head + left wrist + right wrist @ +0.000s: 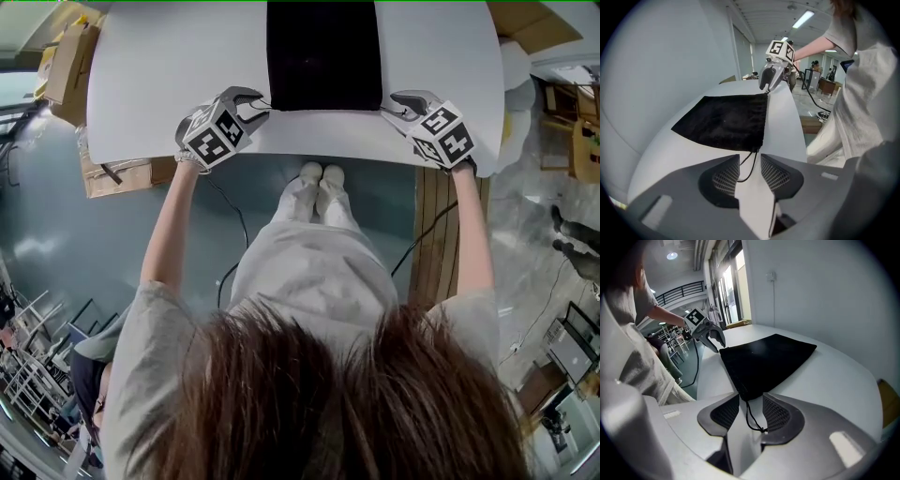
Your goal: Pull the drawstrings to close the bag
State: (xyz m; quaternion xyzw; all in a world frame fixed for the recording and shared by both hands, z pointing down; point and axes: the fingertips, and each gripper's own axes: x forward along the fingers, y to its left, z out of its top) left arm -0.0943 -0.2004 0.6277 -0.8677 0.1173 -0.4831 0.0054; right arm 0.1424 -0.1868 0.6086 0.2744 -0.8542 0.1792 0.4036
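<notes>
A flat black drawstring bag (323,56) lies on the white table (159,84), its mouth toward the near edge. My left gripper (258,105) sits at the bag's near left corner and my right gripper (392,105) at the near right corner. In the left gripper view the thin black drawstring (746,171) loops out of the bag (726,122) and lies between the parted pads (725,178), which do not press it. In the right gripper view the other drawstring (752,418) with its knot lies between parted pads (776,413) below the bag (764,357).
The table's near edge runs just behind both grippers. Cardboard boxes (70,61) stand by the table's left side, and wooden boards (436,234) lie on the floor at the right. A cable (234,234) trails on the floor near the person's feet (319,178).
</notes>
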